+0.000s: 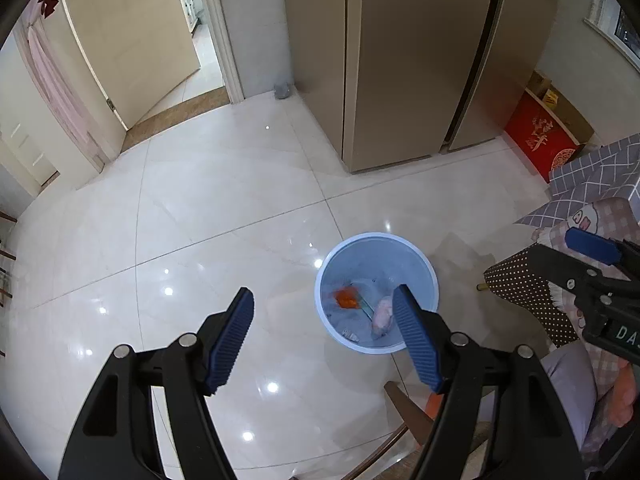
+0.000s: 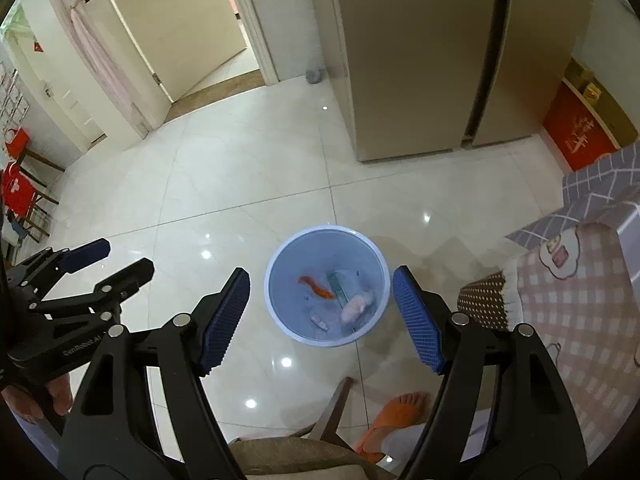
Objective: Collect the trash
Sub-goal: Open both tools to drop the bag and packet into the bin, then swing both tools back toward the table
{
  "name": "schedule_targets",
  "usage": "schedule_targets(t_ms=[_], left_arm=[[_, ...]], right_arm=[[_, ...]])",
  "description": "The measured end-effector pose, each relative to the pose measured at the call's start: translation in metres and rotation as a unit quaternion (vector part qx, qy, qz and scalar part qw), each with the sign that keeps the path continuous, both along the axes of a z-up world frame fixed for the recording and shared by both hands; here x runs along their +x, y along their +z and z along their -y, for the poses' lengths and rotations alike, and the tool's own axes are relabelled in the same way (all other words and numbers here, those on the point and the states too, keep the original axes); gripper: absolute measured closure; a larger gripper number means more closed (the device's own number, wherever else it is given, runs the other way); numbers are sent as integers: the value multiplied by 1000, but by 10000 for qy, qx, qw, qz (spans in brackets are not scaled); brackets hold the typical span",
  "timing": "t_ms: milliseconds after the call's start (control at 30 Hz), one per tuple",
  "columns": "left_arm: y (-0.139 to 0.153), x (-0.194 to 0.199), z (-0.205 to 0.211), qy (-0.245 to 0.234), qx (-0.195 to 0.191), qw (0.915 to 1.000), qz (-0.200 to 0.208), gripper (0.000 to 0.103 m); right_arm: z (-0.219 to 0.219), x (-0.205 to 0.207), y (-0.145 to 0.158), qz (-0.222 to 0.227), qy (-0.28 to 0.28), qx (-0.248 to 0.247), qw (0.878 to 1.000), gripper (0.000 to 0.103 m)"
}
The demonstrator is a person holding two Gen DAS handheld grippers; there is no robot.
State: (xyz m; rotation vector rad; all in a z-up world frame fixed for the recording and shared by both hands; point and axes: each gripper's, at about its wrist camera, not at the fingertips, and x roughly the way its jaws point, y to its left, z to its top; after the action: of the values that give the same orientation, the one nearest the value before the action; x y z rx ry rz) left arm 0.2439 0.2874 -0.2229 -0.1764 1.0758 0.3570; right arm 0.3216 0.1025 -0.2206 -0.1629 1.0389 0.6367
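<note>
Several scraps already lie in the blue wastebasket (image 2: 326, 286) on the tiled floor (image 2: 240, 184): an orange wrapper (image 2: 316, 287), a green strip (image 2: 339, 286), a pink wad (image 2: 357, 304). Both the left hand-held gripper (image 1: 322, 334) and right hand-held gripper (image 2: 320, 318) hang released and empty above it. No further litter shows on the floor.

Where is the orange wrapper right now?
In both views the orange wrapper lies inside the blue bin on the floor, at its left side, beside a green packet.
</note>
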Motion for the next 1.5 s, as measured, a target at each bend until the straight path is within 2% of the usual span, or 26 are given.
schedule_targets(t_ms=[300, 500, 633, 1000, 1267, 1500], left_arm=[[16, -4, 7, -79, 31, 9998, 177, 32], [29, -9, 20, -167, 86, 9993, 320, 32], [40, -9, 35, -283, 105, 9985, 451, 32], [65, -11, 91, -793, 105, 9936, 798, 32], [88, -15, 144, -1314, 91, 9843, 1173, 32], [105, -13, 197, -1833, -55, 9719, 1476, 32]], right_arm=[[17, -6, 1, -80, -176, -59, 9998, 30], [33, -19, 12, -1, -260, -19, 9997, 28], [46, -27, 23, 82, -302, 80, 9995, 20], [99, -60, 56, 358, -405, 479, 9974, 18], [150, -101, 94, 910, -655, 670, 9914, 15], [222, -140, 124, 1534, -1524, 843, 9727, 12]])
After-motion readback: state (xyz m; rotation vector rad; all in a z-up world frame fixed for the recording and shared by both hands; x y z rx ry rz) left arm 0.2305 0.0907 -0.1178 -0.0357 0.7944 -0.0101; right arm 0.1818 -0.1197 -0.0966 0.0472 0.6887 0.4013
